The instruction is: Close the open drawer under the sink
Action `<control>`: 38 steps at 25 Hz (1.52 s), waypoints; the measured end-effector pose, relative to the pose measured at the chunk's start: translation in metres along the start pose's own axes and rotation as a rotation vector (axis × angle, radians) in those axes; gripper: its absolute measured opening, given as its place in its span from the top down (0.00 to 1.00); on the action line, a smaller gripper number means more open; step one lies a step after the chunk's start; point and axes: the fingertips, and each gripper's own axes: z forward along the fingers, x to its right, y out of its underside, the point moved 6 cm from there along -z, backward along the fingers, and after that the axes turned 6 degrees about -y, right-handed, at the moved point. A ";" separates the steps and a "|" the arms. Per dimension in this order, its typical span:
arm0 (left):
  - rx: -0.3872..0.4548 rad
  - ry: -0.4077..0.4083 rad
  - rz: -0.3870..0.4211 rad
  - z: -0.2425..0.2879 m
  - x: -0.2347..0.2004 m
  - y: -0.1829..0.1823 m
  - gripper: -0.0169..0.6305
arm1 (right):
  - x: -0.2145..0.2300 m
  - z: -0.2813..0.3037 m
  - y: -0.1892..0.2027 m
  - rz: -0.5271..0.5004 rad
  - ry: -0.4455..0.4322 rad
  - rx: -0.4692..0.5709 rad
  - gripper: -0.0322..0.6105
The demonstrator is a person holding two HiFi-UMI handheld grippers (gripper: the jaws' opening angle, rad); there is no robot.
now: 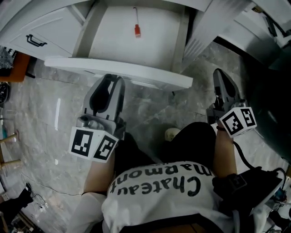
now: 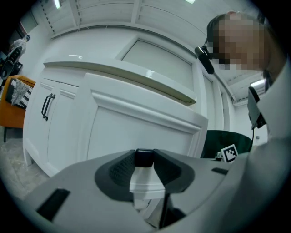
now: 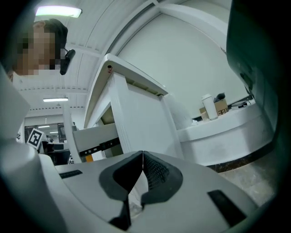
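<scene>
Bright, even light falls from ceiling strips (image 3: 58,11), and glare streaks the marble floor (image 1: 57,113). Both gripper views warp toward dark rounded edges, perhaps soft up close.

Floor: grey-veined marble tile (image 1: 50,136), glossy, glare streak at 9 o'clock. White panelled cabinet door (image 1: 54,32) with black bar handle (image 1: 35,41) at 10 o'clock, orange furniture (image 1: 16,73) just beside it. Ceiling strip light (image 3: 58,11) lit. Curved white counter (image 3: 223,136) at 3 o'clock in the right gripper view.

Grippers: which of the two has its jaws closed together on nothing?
The right gripper: its jaws meet tip to tip, empty. The left gripper has its jaws on a small black handle at the drawer front.
</scene>
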 end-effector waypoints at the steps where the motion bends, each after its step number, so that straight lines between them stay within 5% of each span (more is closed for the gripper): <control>1: 0.006 -0.001 0.001 0.001 -0.001 -0.001 0.77 | -0.003 -0.001 -0.002 -0.013 -0.002 0.002 0.93; 20: 0.033 -0.017 -0.008 0.012 -0.001 -0.003 0.77 | -0.017 0.019 -0.023 0.126 -0.023 0.121 0.93; 28: 0.049 -0.001 0.001 0.031 -0.001 -0.007 0.77 | -0.040 0.036 -0.003 -0.022 -0.040 -0.005 0.93; 38: 0.070 0.009 -0.002 0.041 -0.004 -0.008 0.77 | -0.039 0.045 0.007 -0.047 -0.018 -0.047 0.93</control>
